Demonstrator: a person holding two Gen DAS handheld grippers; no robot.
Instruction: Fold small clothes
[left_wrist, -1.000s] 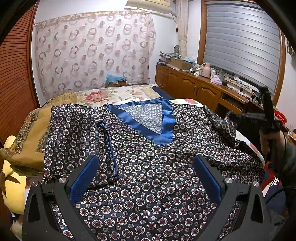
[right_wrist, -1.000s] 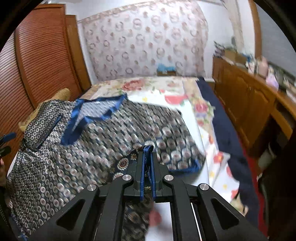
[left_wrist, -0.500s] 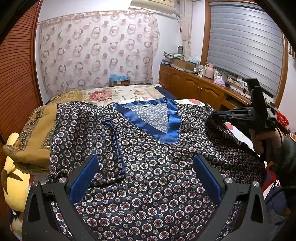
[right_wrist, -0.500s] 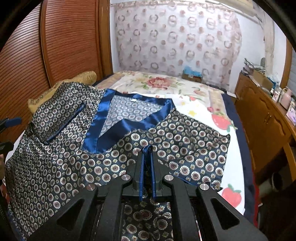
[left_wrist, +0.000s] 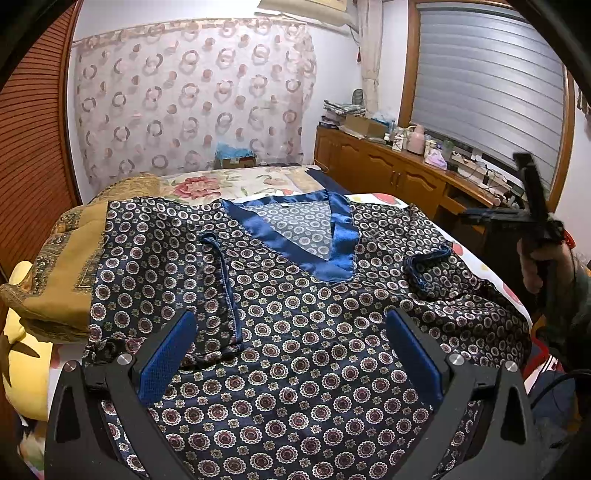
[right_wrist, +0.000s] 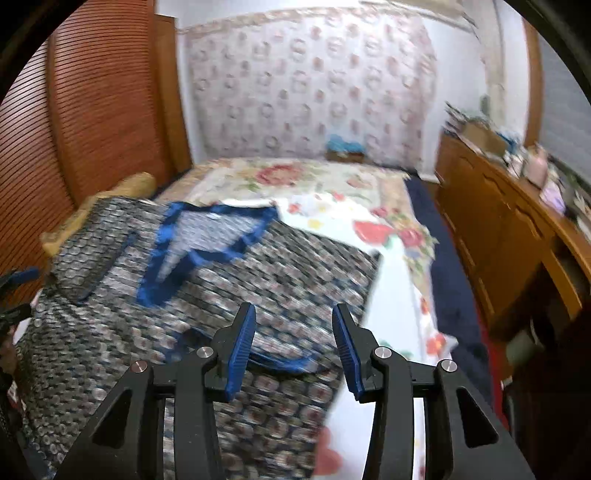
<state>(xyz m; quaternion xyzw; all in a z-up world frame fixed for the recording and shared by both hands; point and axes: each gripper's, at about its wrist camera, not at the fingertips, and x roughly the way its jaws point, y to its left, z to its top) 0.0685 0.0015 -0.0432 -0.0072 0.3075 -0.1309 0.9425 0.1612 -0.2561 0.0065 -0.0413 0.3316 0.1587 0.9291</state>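
Observation:
A navy patterned shirt (left_wrist: 295, 314) with a shiny blue V-neck collar (left_wrist: 332, 240) lies front up on the bed. Both sleeves are folded inward, the left one (left_wrist: 218, 280) and the right one (left_wrist: 428, 266). My left gripper (left_wrist: 291, 347) is open and empty, low over the shirt's lower part. My right gripper (right_wrist: 293, 343) is open and empty above the shirt's right side, where the folded sleeve edge (right_wrist: 280, 362) lies; this view is blurred. In the left wrist view the right gripper (left_wrist: 532, 214) is held up beside the bed.
The bed has a floral sheet (left_wrist: 236, 184) and a white fruit-print cover (right_wrist: 391, 295). A mustard blanket (left_wrist: 62, 266) and a yellow plush (left_wrist: 22, 354) lie at the left. A wooden cabinet (left_wrist: 399, 173) with clutter runs along the right wall. A wooden wardrobe (right_wrist: 92, 110) stands at the left.
My right gripper carried the right sleeve inward over the shirt, opened and let it go, then drew back. My left gripper stayed open and shifted only slightly.

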